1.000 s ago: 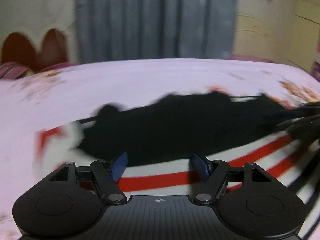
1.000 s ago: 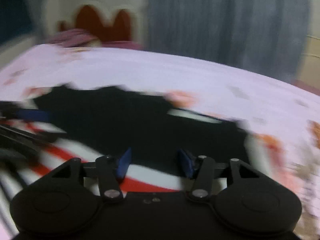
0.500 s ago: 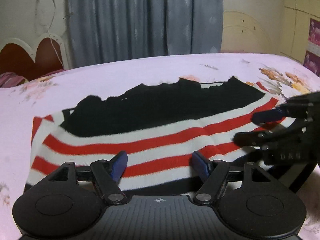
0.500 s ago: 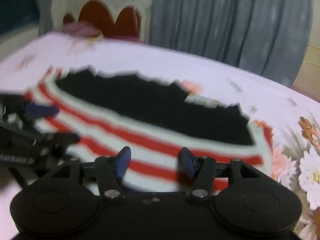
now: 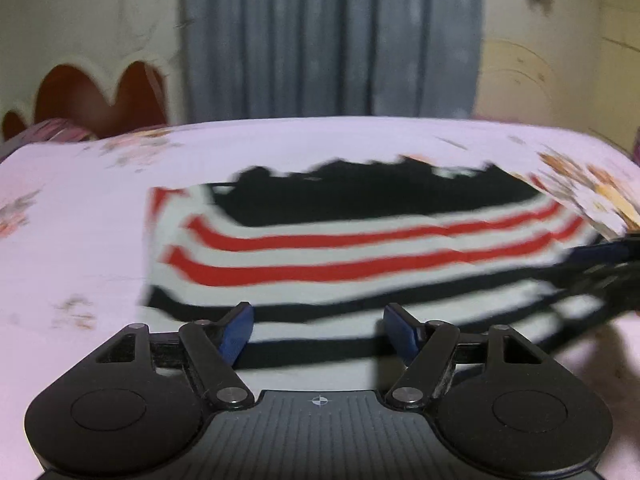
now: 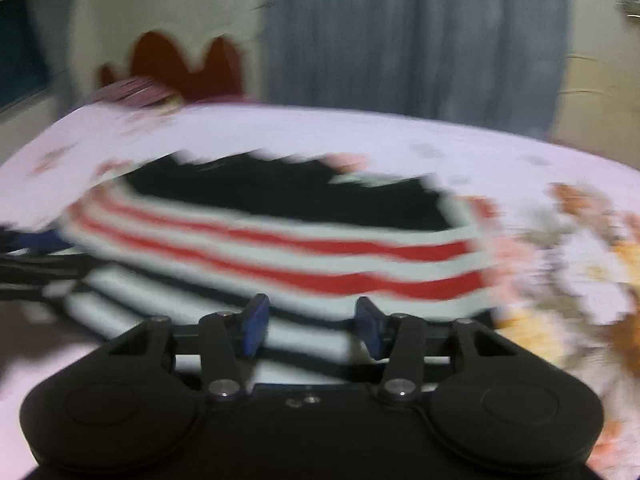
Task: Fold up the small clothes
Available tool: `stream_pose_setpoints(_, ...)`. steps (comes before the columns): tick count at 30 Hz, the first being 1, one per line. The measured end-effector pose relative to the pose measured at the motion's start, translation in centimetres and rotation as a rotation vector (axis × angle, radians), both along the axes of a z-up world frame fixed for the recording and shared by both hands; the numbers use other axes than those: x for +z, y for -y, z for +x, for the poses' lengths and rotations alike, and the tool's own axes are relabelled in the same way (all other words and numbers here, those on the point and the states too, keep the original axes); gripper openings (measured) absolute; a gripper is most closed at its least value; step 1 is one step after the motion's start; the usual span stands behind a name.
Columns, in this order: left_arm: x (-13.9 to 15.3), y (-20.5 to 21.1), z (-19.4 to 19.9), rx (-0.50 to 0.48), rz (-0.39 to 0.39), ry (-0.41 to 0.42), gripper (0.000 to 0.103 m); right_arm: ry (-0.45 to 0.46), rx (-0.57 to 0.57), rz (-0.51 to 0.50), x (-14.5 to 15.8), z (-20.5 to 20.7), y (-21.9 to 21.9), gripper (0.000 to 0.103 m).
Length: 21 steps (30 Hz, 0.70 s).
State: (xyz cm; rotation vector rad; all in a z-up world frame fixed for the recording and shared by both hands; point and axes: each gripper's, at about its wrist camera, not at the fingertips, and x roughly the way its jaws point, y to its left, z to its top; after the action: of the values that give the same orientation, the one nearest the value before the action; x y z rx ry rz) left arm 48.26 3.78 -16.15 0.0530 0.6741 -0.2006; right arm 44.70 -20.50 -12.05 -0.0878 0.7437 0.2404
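Observation:
A small garment with a black top part and red, white and black stripes lies flat on the pink floral bed sheet; it also shows in the right wrist view. My left gripper is open and empty over the garment's near striped edge. My right gripper is open and empty over the same near edge, further right. Each gripper shows blurred at the edge of the other's view: the right one, the left one.
A red-brown scalloped headboard and a striped pillow stand at the far left of the bed. Grey curtains hang behind. Large flower prints cover the sheet to the right.
Both grippers have drawn back toward the near edge of the garment, so black stripes now show below the red ones. Both stay open. The views are blurred by motion.

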Motion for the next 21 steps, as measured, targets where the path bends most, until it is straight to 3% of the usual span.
stream_pose_setpoints(4,-0.6,2.4,-1.1,-0.014,0.022,-0.032,0.071,-0.034,0.080,-0.046,-1.5,-1.4,-3.8,0.047)
stream_pose_setpoints(6,-0.8,1.5,-1.3,-0.004,0.014,-0.036,0.071,-0.037,0.080,-0.072,-1.7,-2.0,-3.7,0.046)
stream_pose_setpoints(8,-0.8,0.2,-1.8,0.021,0.030,-0.034,0.071,-0.032,0.039,-0.093,-1.2,-2.3,-2.0,0.042)
stream_pose_setpoints(13,-1.4,-4.9,-3.6,0.133,0.005,-0.031,0.070,-0.066,-0.231,-0.116,-1.2,-3.0,7.0,0.031)
stream_pose_setpoints(15,-1.1,-5.1,-3.9,0.146,0.006,-0.034,0.070,-0.077,-0.223,-0.069,-1.2,-3.7,8.8,0.029)
stream_pose_setpoints(17,-0.8,-4.7,-3.8,0.159,0.012,-0.033,0.070,-0.080,-0.198,-0.118,-0.9,-3.7,8.0,0.027)
stream_pose_setpoints(21,-1.2,-4.6,-3.4,0.172,0.017,-0.065,0.070,-0.059,-0.240,-0.111,-0.1,-4.1,7.5,0.023)
